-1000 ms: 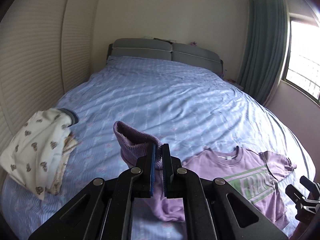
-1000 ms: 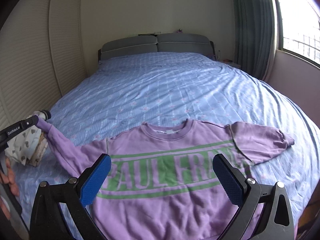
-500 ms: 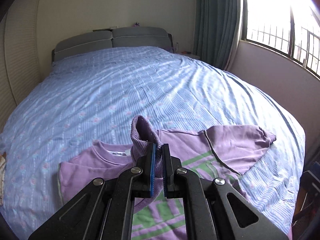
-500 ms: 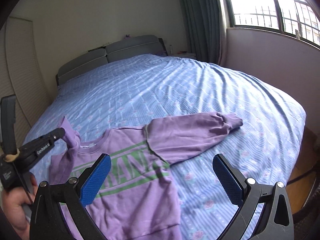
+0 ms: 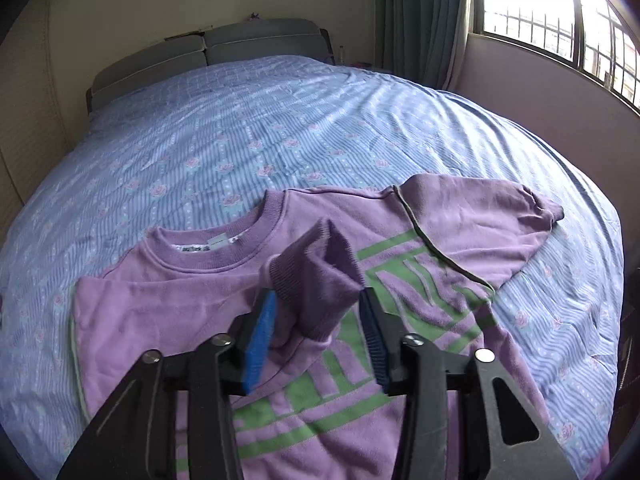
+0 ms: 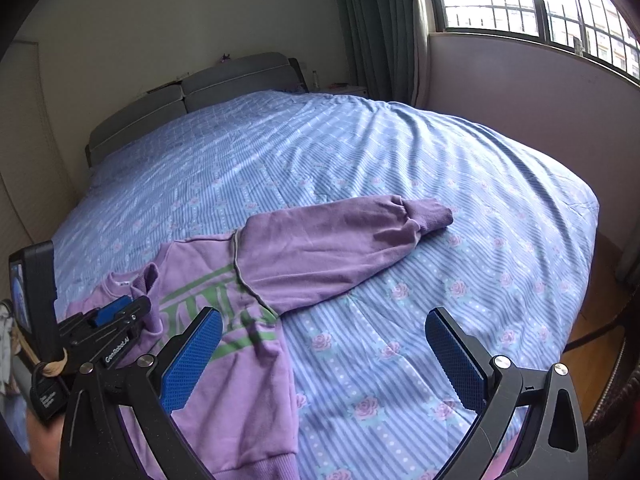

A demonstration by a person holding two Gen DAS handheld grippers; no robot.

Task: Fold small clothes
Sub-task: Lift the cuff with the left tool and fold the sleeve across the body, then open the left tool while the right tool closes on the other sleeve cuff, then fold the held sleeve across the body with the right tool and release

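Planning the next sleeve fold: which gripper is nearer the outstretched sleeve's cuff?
Right. The right gripper hangs open just short of the outstretched sleeve's cuff; the left gripper sits over the sweatshirt's chest, farther away.

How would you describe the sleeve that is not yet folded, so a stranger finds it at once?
On the blue bed lies a purple sweatshirt. Its unfolded sleeve stretches flat toward the window side, ribbed cuff on the bedspread; the other sleeve sits bunched on the chest.

Both tools are black plastic frames with silver screws and blue ribbed pads: the left tool (image 5: 316,328) and the right tool (image 6: 320,364). White "GenRobot.AI" lettering marks the left tool's side.
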